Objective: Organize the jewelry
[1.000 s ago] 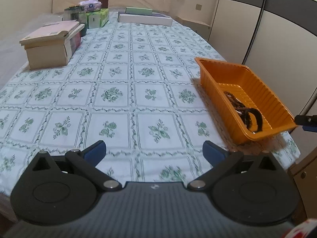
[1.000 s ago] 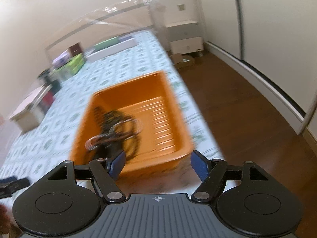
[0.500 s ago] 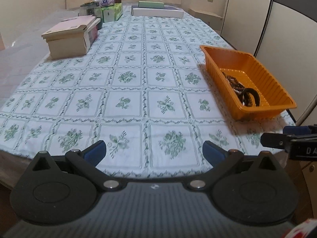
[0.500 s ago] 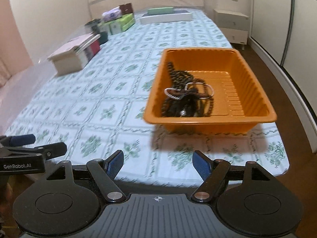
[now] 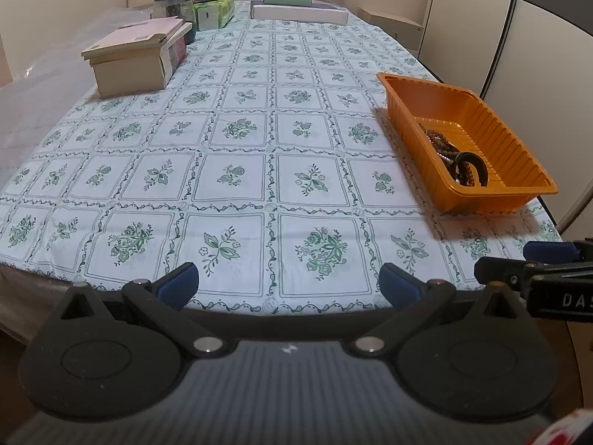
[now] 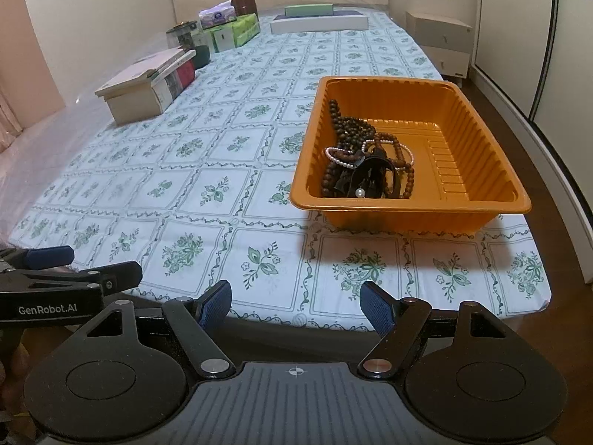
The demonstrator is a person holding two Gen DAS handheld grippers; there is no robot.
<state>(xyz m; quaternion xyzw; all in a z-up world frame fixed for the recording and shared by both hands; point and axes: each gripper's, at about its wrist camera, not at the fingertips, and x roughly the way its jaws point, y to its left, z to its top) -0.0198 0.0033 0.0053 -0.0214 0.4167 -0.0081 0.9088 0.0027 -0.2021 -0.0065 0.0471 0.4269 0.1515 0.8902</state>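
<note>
The right wrist view is showing pearls point(image 6: 335, 158) among the beads point(image 6: 350, 129) in the orange tray point(image 6: 481, 170); left gripper point(image 5: 289, 282) and right gripper point(image 6: 296, 306) are gaping, empty. A beige box point(image 6: 137, 92) is sitting at ten o'clock.

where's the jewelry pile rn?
The tangled pile of dark wooden bead strands and pearl bracelets lies in the near-left part of the orange ribbed plastic tray, which sits at the floral tablecloth's near right edge, ahead of the open right claw.

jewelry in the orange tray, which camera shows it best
The right wrist view: it looks down into the orange tray, so the jewelry shows as dark bead strands, a pearl string and a black piece. The left wrist view sees the tray side-on, its near wall hiding most of the pile.
</note>
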